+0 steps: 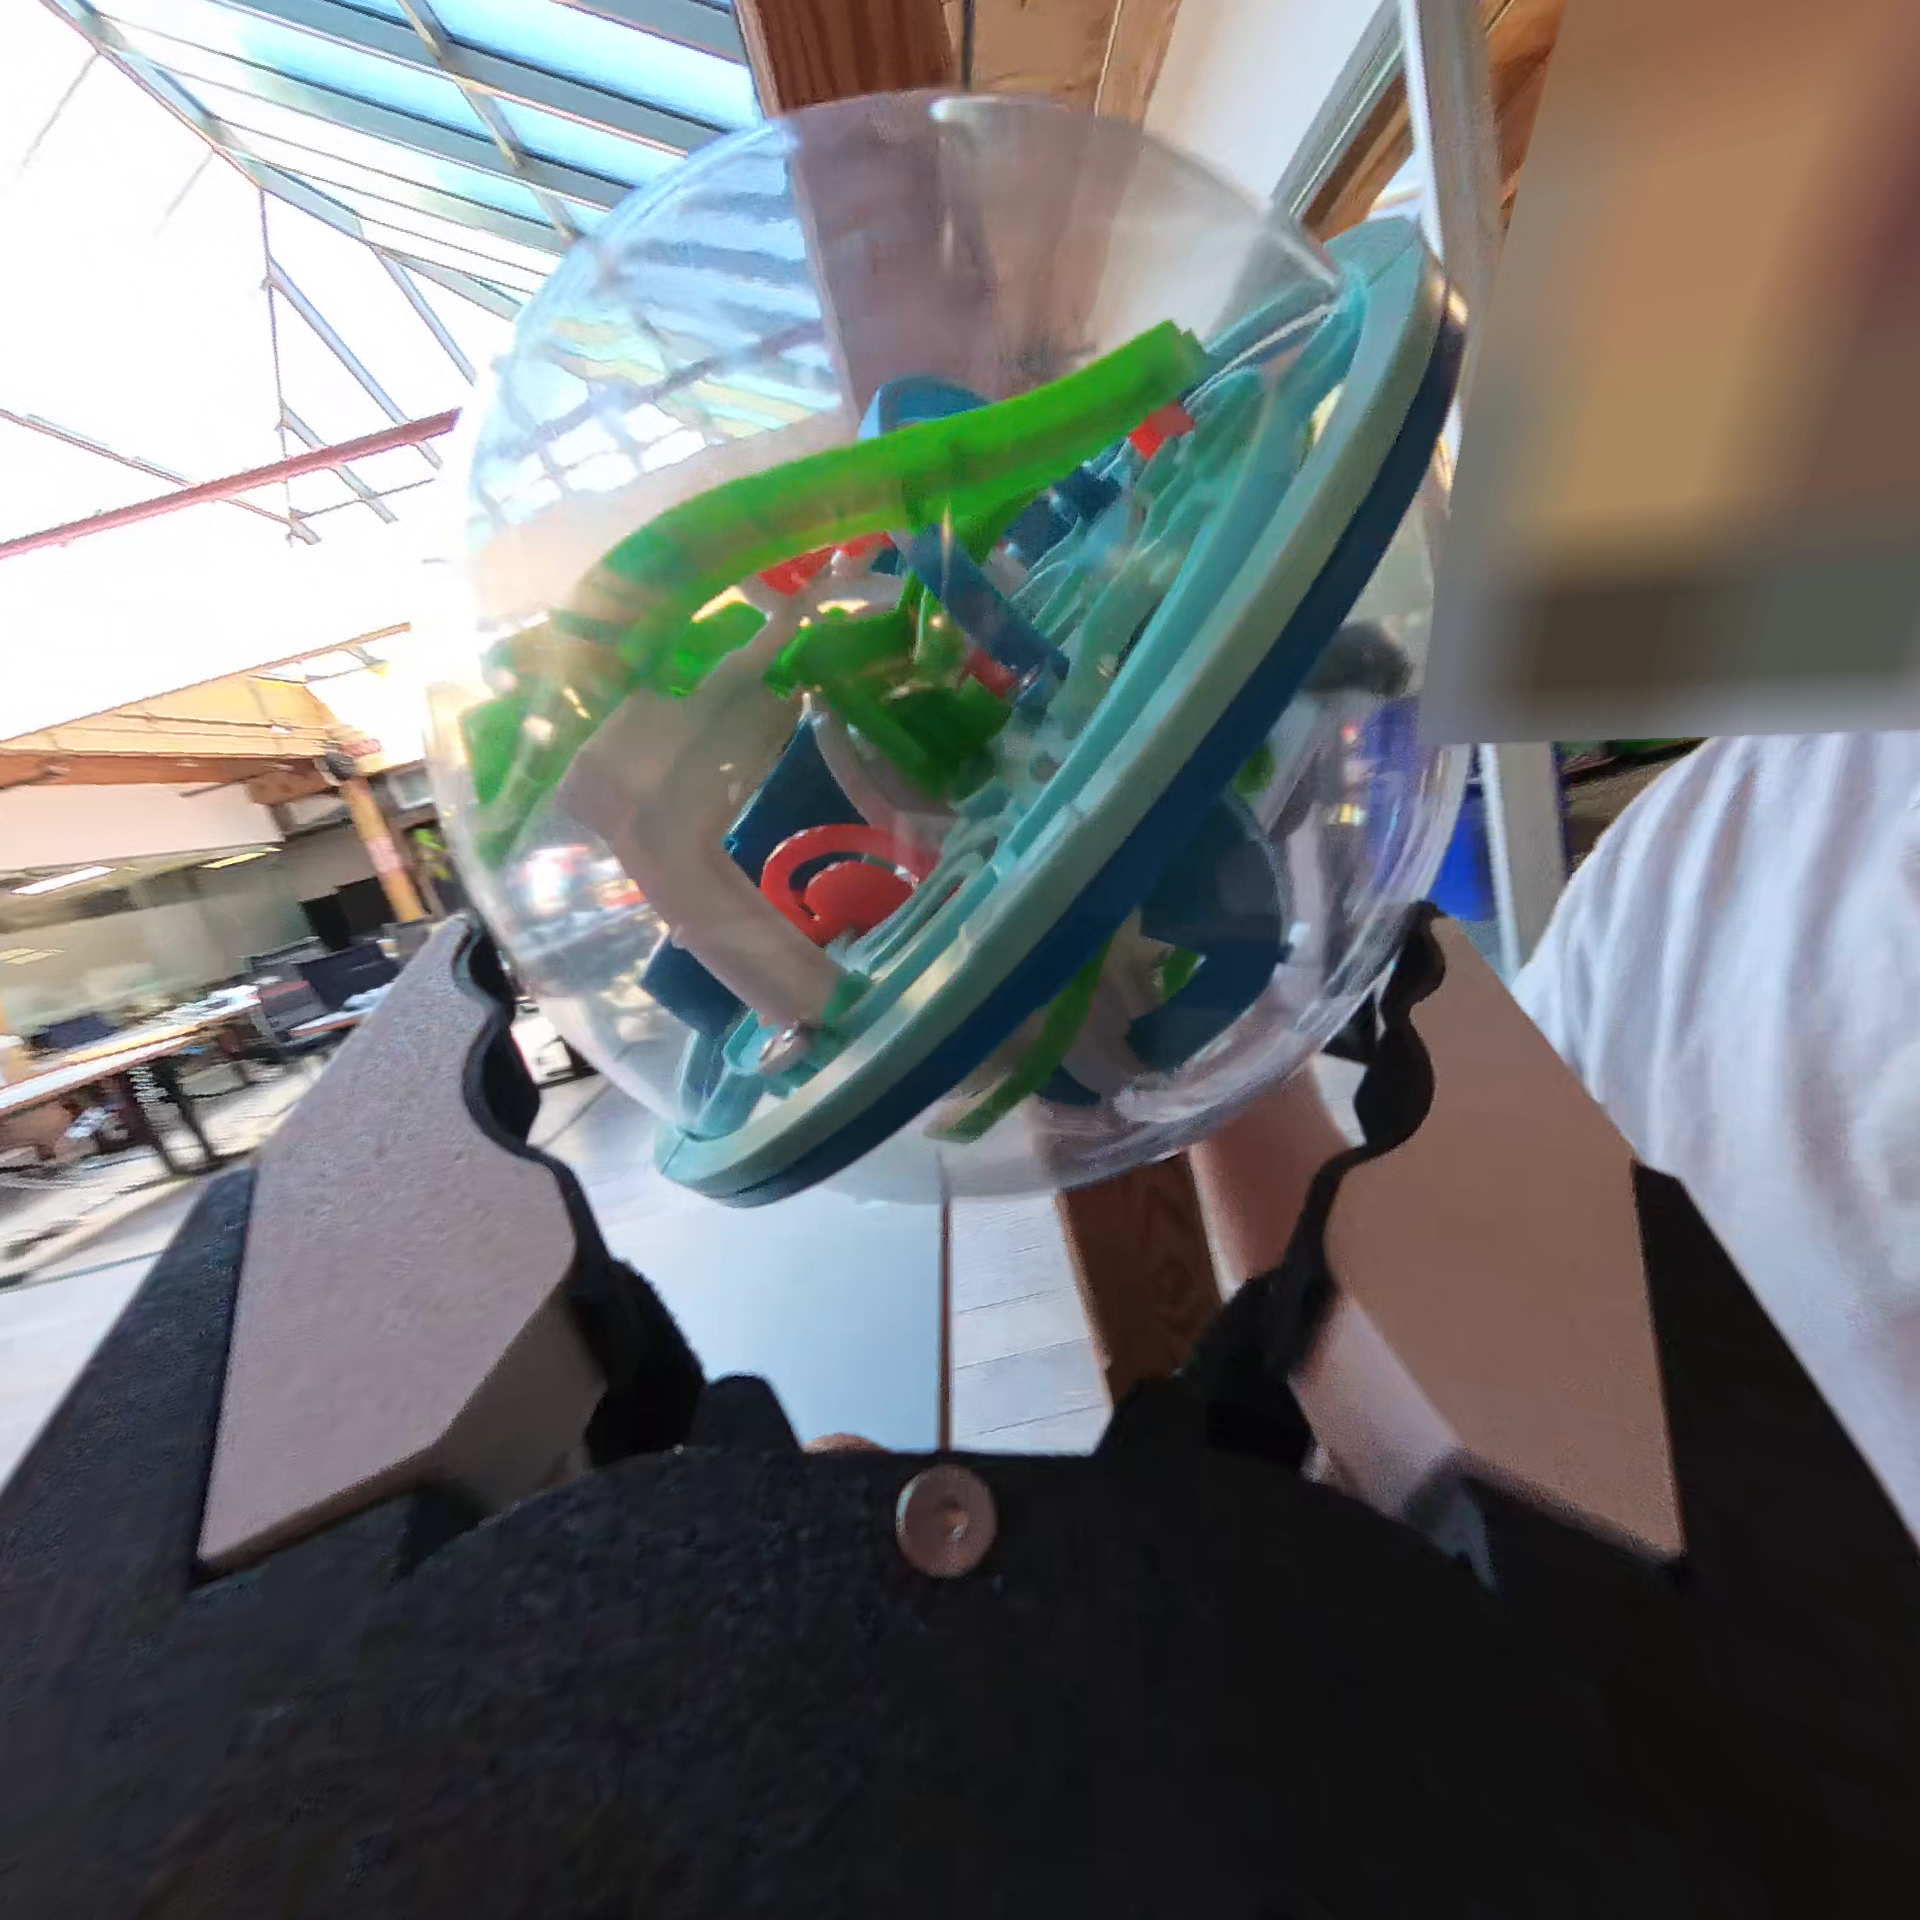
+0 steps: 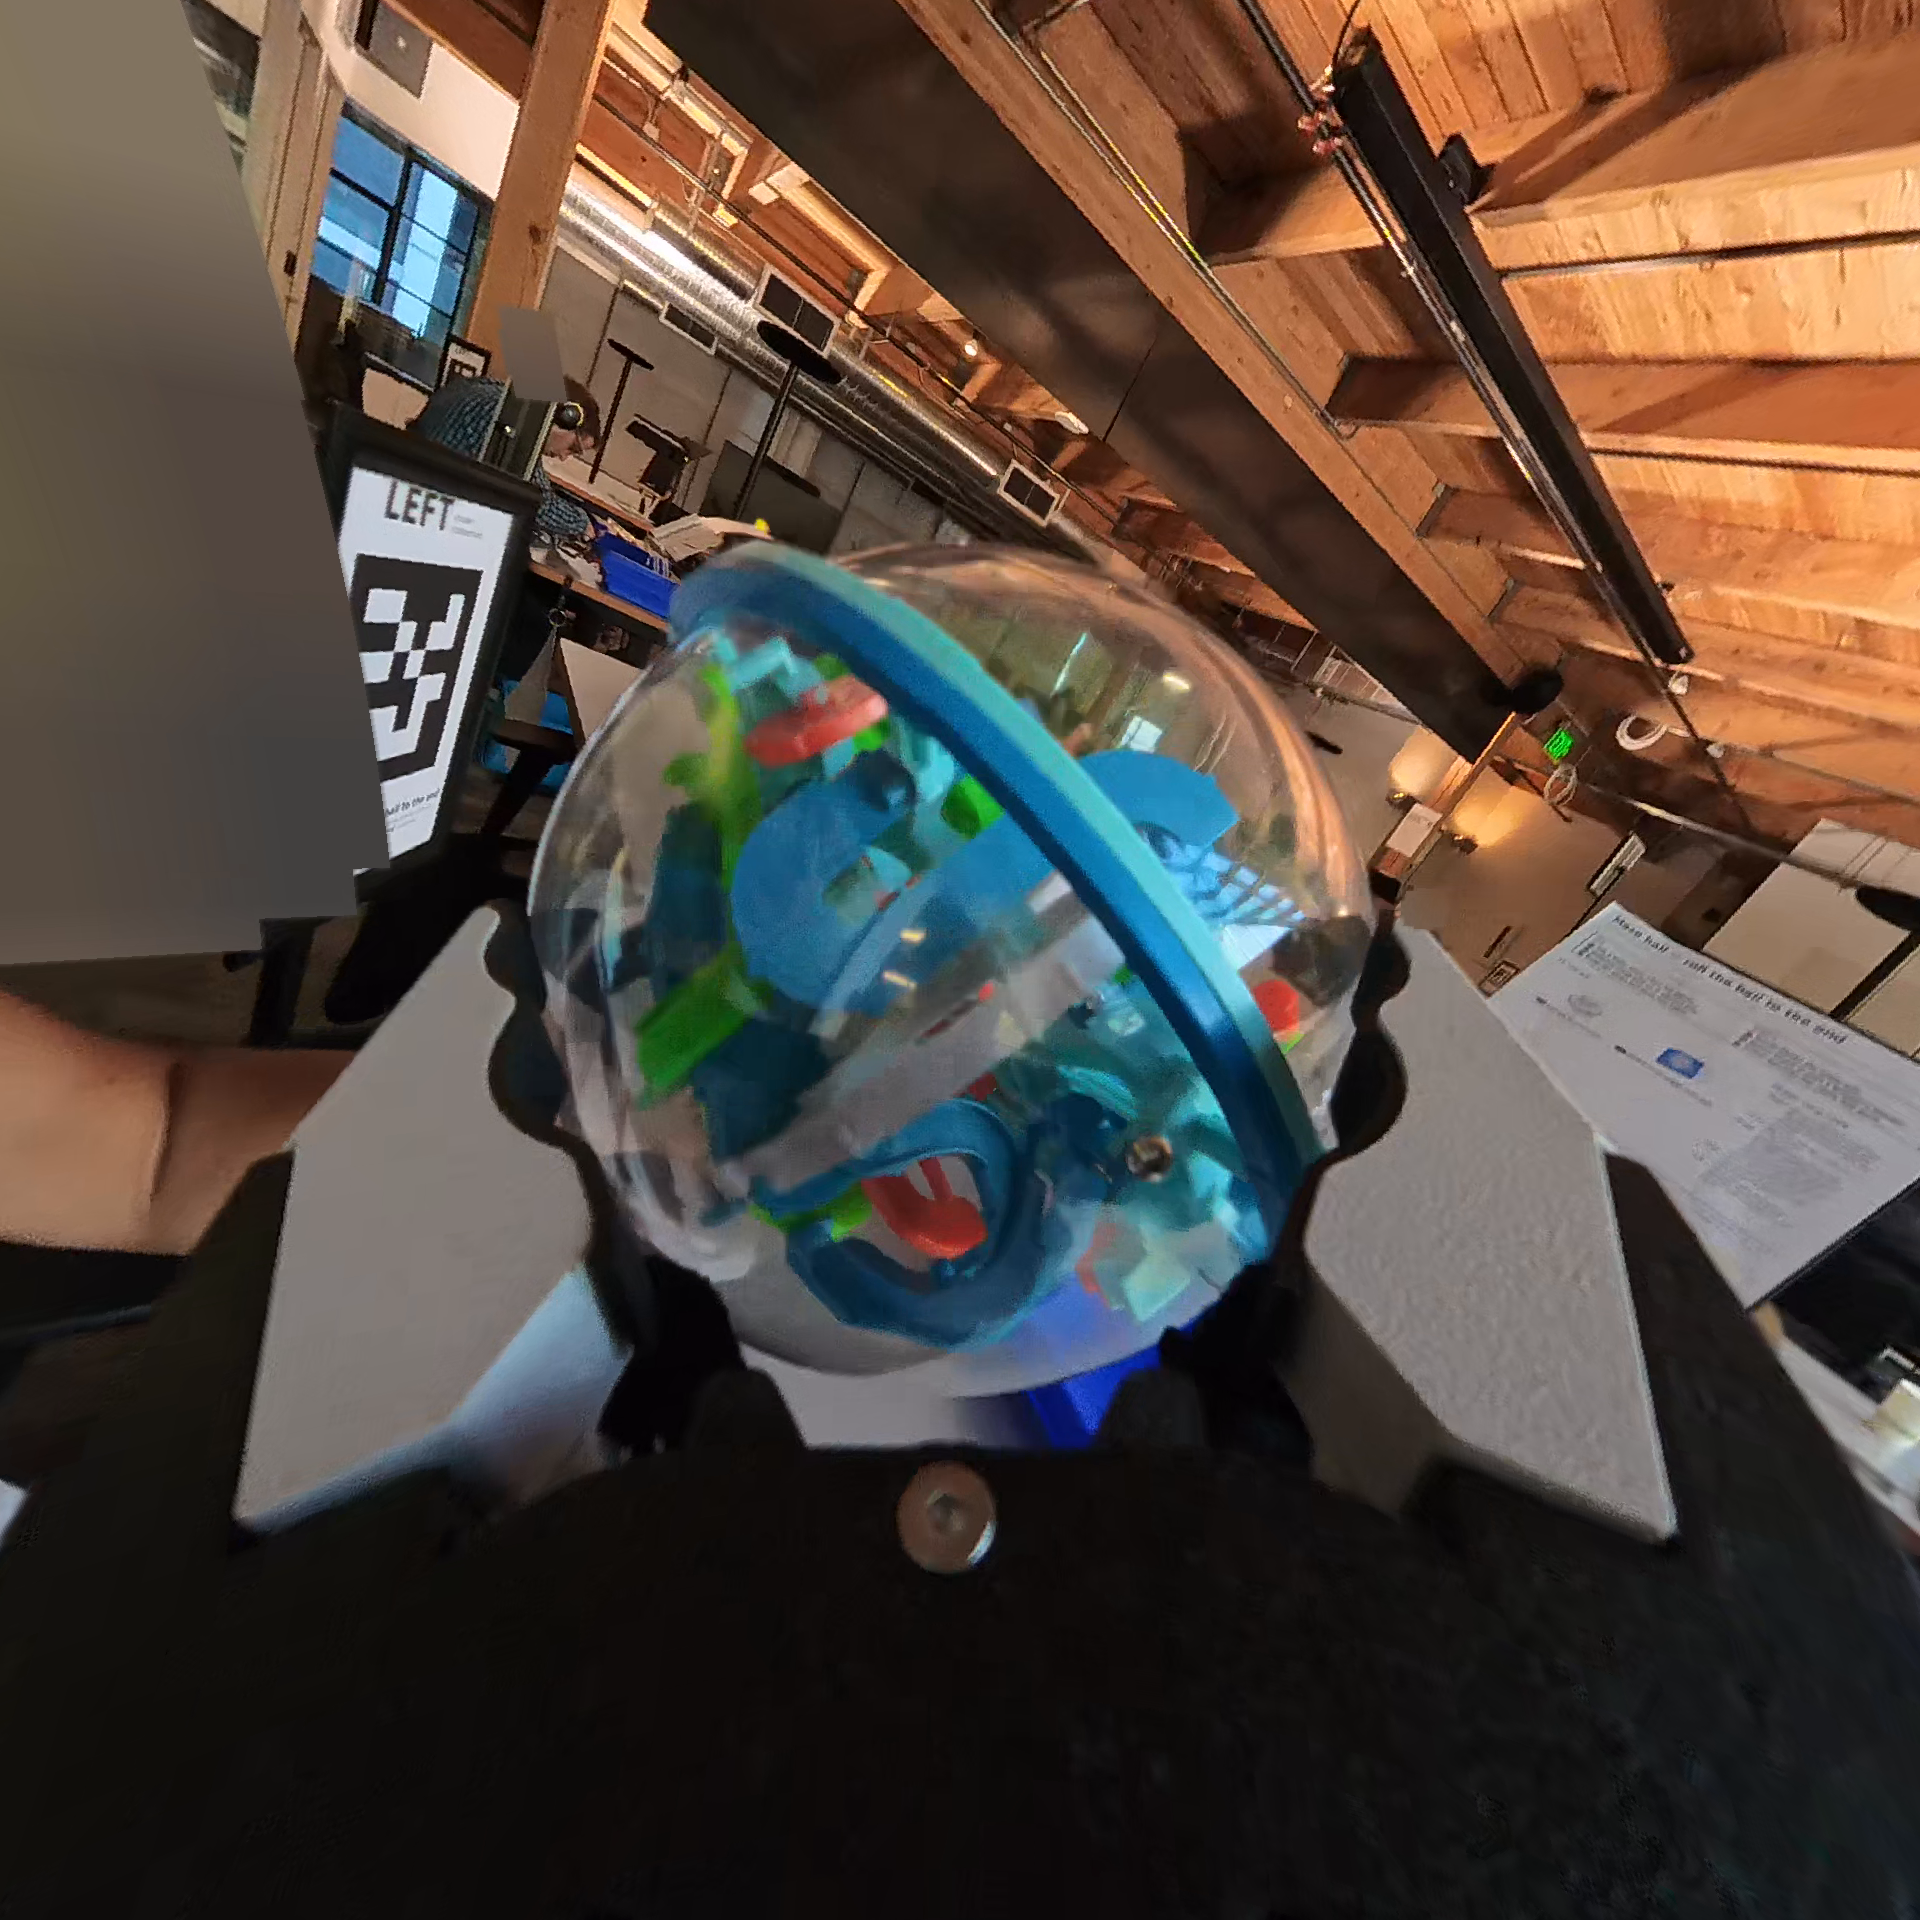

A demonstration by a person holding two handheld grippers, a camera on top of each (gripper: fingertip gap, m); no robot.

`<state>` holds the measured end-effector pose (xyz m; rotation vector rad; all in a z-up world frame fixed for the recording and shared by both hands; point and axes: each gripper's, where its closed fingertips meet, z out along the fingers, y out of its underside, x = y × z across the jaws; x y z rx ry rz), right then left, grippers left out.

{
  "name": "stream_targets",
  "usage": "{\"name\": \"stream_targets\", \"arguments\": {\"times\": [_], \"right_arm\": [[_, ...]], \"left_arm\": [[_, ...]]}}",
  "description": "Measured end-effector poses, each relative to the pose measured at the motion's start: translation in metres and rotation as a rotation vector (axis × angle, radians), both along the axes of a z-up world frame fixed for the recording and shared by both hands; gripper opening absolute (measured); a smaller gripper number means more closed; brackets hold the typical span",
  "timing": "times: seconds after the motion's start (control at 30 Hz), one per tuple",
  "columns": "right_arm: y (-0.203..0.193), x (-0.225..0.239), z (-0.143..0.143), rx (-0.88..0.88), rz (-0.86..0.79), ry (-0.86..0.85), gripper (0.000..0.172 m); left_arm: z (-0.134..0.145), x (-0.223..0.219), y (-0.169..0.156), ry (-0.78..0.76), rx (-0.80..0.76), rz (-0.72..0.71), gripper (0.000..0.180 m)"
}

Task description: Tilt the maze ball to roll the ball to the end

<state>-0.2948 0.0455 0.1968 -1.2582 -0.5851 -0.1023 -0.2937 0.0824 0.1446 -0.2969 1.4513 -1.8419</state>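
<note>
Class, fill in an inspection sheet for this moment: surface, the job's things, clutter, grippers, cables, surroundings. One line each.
Surface: no work surface under the sphere; it is held up in the air.
Job's things: clear maze ball with green, blue and red tracks and a tilted blue equator ring; small metal ball on a track near the ring.
Clutter: printed instruction sheet; marker card on a black stand.
Grippers: left gripper and right gripper each shut wide on the sphere's sides.
Cables: nothing seen.
Surroundings: timber ceiling beams, skylight glazing, distant desks, a person's white sleeve.
</note>
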Motion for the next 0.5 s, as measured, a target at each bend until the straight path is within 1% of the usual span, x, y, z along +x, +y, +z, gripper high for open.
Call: {"name": "stream_targets", "arguments": {"times": [0.07,0.17,0.23,0.3,0.33,0.4,0.5], "right_arm": [[0.004,0.000,-0.001,-0.014,-0.017,0.016,0.152],[0.003,-0.007,-0.003,-0.010,-0.030,-0.037,0.153],[0.001,-0.010,-0.003,-0.003,-0.040,-0.069,0.151],[-0.004,-0.011,-0.001,0.038,-0.060,-0.121,0.143],[-0.008,-0.012,0.000,0.069,-0.071,-0.162,0.134],[-0.010,-0.013,-0.003,0.072,-0.087,-0.198,0.126],[-0.011,-0.010,-0.004,0.069,-0.088,-0.197,0.126]], "left_arm": [[-0.005,0.003,0.000,-0.029,0.044,0.067,0.157],[-0.011,0.002,-0.001,-0.038,0.072,0.090,0.158],[-0.014,0.003,-0.003,-0.006,0.090,0.096,0.158],[-0.018,0.007,-0.003,0.056,0.097,0.112,0.159],[-0.020,0.009,-0.003,0.092,0.099,0.116,0.159],[-0.025,0.011,-0.004,0.128,0.104,0.118,0.159],[-0.023,0.014,-0.003,0.086,0.075,0.114,0.159]]}}
